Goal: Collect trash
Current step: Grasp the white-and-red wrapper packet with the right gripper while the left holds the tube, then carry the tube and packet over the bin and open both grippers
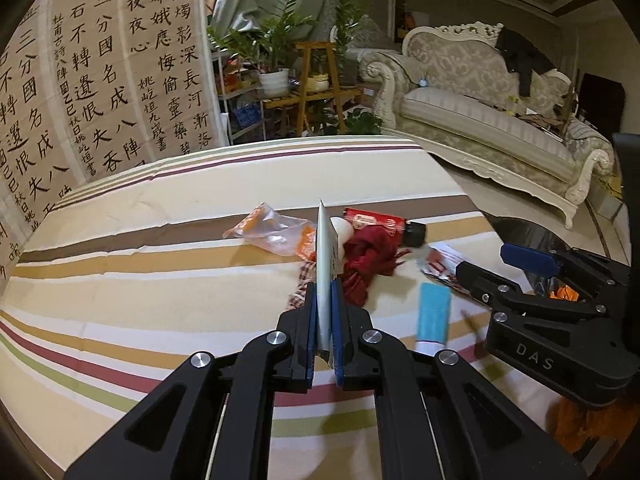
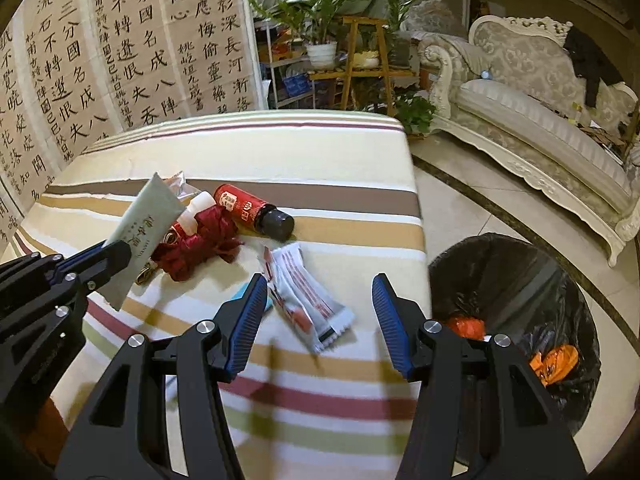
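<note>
My left gripper (image 1: 324, 286) is shut on a flat pale sachet (image 1: 325, 248), held up edge-on above the striped tablecloth (image 1: 160, 216). In the right wrist view the sachet (image 2: 148, 216) sticks up from that gripper (image 2: 116, 252). My right gripper (image 2: 319, 280) hangs open and empty over a white-and-red wrapper (image 2: 308, 300). A red bottle with a black cap (image 2: 248, 210), a red cloth bundle (image 2: 200, 240), a small white bottle (image 2: 198, 206), a clear orange-printed bag (image 1: 276, 228) and a blue packet (image 1: 434, 314) lie on the cloth.
A bin with a black liner (image 2: 516, 280) stands on the tiled floor beside the table's right edge, with orange wrappers (image 2: 554, 362) inside. A cream sofa (image 2: 540, 120) is at the far right. A calligraphy screen (image 2: 120, 60) and plant shelves (image 2: 352, 60) stand behind the table.
</note>
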The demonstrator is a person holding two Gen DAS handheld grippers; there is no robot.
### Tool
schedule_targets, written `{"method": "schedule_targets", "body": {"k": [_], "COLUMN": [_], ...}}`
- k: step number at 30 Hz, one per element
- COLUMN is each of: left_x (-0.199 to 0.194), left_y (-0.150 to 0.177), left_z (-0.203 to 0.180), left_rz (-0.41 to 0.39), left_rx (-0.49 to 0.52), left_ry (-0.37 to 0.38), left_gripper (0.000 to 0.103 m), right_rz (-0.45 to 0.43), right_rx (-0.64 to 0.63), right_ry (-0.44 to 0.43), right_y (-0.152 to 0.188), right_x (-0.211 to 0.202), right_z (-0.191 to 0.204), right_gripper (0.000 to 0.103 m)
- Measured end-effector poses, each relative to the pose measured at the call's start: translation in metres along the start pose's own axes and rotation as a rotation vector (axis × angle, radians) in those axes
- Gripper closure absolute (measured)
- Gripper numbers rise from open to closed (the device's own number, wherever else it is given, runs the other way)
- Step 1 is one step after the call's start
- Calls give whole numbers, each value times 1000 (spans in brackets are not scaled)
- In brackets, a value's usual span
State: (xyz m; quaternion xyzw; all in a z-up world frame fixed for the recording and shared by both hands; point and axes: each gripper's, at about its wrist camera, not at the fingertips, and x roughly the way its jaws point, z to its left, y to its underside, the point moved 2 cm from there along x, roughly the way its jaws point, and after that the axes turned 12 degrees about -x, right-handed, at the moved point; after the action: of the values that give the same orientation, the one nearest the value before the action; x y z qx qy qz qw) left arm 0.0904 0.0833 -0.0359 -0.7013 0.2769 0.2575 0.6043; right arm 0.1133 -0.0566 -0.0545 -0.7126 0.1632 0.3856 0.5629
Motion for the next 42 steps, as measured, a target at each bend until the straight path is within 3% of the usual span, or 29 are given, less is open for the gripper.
{"method": "schedule_targets", "body": {"k": [3, 5, 8, 22, 30, 42], "left_x": [3, 3, 1, -20, -30, -6], "left_y": [0, 0, 1, 4, 8, 13], "left_z": [5, 6, 6, -12, -54, -125], "left_rz": [3, 1, 1, -29, -53, -33], "left_rx": [-8, -10, -20, -19, 39, 127], "left_ry": [-6, -6, 0, 53, 113, 181], "left_gripper": [95, 95, 95, 96, 95, 95], "right_rz": [40, 64, 70, -13, -42, -48], "right_rx": [-26, -36, -41, 30, 98, 194], "right_ry": [-8, -13, -19, 23, 127, 250], "right_y": [-3, -3, -3, 12, 33, 65], "right_x": [11, 16, 16, -28, -55, -76], "right_z": [5, 8, 9, -14, -54, -114], "right_gripper": [53, 70, 82, 83, 83, 82]}}
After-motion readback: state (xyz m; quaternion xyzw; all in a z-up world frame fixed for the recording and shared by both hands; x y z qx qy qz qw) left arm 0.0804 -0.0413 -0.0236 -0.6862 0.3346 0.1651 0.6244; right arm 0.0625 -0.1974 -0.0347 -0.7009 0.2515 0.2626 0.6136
